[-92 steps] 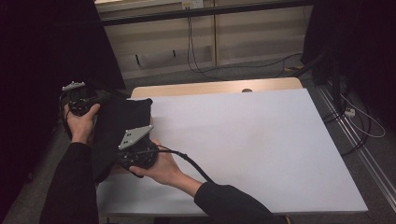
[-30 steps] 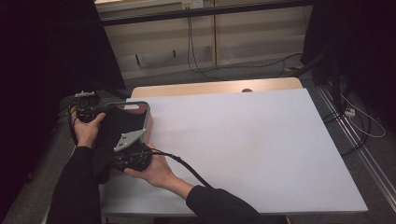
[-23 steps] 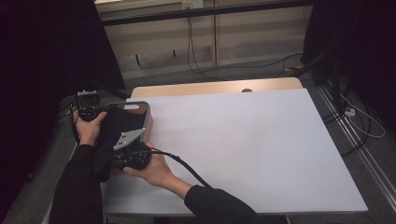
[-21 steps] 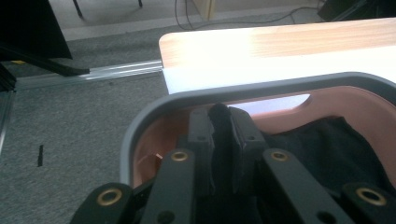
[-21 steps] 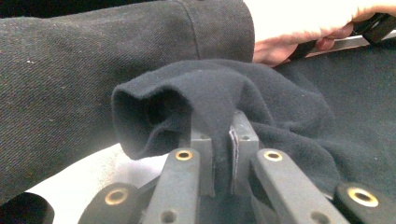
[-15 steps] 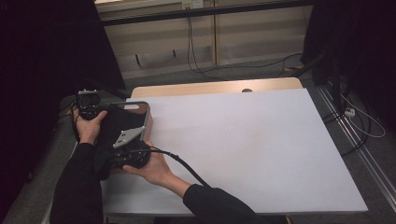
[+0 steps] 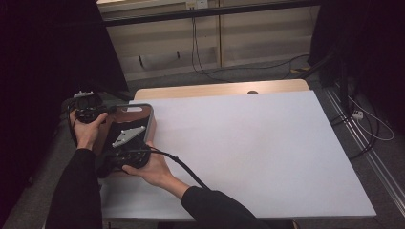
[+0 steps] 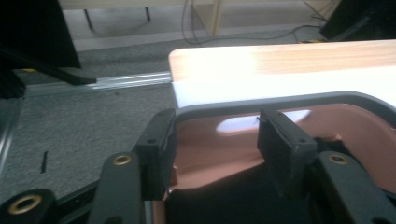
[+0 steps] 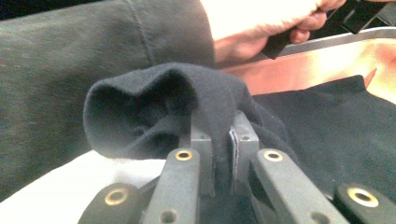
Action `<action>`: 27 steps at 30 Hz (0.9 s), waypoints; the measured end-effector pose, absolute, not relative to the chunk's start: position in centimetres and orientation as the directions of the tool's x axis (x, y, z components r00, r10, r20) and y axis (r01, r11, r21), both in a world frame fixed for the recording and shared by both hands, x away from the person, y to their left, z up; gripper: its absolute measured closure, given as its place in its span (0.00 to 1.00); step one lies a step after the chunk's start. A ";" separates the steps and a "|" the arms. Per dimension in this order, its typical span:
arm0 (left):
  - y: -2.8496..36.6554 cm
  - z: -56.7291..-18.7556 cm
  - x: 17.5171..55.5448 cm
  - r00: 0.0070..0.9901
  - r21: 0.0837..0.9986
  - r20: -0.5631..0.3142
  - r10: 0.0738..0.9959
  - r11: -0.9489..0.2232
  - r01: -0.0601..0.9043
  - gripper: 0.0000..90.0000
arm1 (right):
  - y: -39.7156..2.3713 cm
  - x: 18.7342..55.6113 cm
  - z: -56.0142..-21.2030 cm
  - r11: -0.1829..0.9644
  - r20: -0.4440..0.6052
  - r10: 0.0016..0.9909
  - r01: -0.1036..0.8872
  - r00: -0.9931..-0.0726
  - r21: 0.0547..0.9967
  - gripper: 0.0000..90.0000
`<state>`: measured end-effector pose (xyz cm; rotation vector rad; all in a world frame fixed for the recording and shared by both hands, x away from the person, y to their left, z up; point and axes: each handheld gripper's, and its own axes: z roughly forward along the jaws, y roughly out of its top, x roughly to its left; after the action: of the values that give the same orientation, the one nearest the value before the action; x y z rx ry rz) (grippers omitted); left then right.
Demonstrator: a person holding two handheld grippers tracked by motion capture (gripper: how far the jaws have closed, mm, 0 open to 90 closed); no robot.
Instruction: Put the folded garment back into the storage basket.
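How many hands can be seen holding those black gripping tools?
2. The left hand is at the table's left edge beside the tray; the right hand is nearer the front edge.

Matt black cloth (soft, fuzzy) lies in a glossy copper-brown tray.

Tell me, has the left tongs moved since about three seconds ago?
Yes. In the high view the left tongs has shifted up the picture, toward the table's far edge, to the tray's far left corner.

Dim room – grey carpet floor, pale wood shelving, dark curtains
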<state>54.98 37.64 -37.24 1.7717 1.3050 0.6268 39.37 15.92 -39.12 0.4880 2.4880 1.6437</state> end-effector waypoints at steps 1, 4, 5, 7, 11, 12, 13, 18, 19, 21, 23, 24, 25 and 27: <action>37.7 -37.1 54.9 0.335 0.843 -0.077 0.939 -0.118 0.524 0.49 | 16.0 39.4 -39.1 0.356 0.083 0.333 0.207 -0.939 0.912 0.93; 37.9 -36.8 54.6 0.337 0.848 -0.086 0.937 -0.109 0.519 0.44 | 16.5 39.4 -39.0 0.352 0.091 0.336 0.215 -0.937 0.911 0.93; 37.9 -36.8 54.5 0.335 0.849 -0.087 0.938 -0.106 0.518 0.43 | 16.7 39.4 -38.9 0.353 0.089 0.335 0.212 -0.938 0.911 0.93; 37.9 -36.7 54.2 0.340 0.851 -0.089 0.936 -0.106 0.514 0.43 | 17.0 39.3 -38.8 0.343 0.097 0.332 0.216 -0.938 0.914 0.92; 38.2 -36.9 53.6 0.354 0.851 -0.095 0.930 -0.108 0.514 0.41 | 17.4 39.2 -39.0 0.353 0.089 0.325 0.208 -0.942 0.912 0.92; 38.2 -37.0 53.4 0.360 0.850 -0.090 0.929 -0.117 0.513 0.41 | 17.4 39.2 -39.1 0.358 0.089 0.323 0.209 -0.942 0.910 0.92; 38.3 -37.0 53.2 0.361 0.849 -0.088 0.928 -0.120 0.515 0.41 | 17.3 39.3 -39.2 0.354 0.103 0.322 0.220 -0.941 0.909 0.92; 39.0 -37.0 51.7 0.366 0.851 -0.095 0.926 -0.115 0.512 0.40 | 16.5 39.4 -39.3 0.363 0.117 0.304 0.228 -0.946 0.904 0.81; 39.1 -37.0 51.4 0.366 0.852 -0.089 0.926 -0.120 0.510 0.38 | 16.1 39.3 -39.2 0.362 0.120 0.304 0.231 -0.945 0.903 0.74; 39.2 -37.0 50.8 0.368 0.856 -0.087 0.926 -0.120 0.503 0.34 | 15.4 39.4 -39.2 0.360 0.129 0.303 0.238 -0.944 0.902 0.67; 39.3 -37.0 50.0 0.370 0.860 -0.068 0.926 -0.133 0.492 0.30 | 14.6 39.3 -39.1 0.354 0.132 0.298 0.237 -0.946 0.905 0.61; 39.3 -37.0 49.7 0.374 0.863 -0.063 0.925 -0.137 0.486 0.29 | 14.2 39.2 -39.1 0.350 0.131 0.292 0.233 -0.947 0.907 0.59; 39.3 -37.0 49.3 0.378 0.867 -0.061 0.924 -0.138 0.478 0.27 | 13.7 39.1 -39.1 0.343 0.132 0.291 0.232 -0.948 0.910 0.57; 39.4 -36.9 48.6 0.387 0.871 -0.053 0.920 -0.147 0.468 0.25 | 12.8 39.0 -39.1 0.326 0.138 0.287 0.232 -0.948 0.916 0.54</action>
<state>48.56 39.41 -36.93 1.7707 1.2166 0.6489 39.00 12.80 -39.09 0.4929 2.5174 1.7263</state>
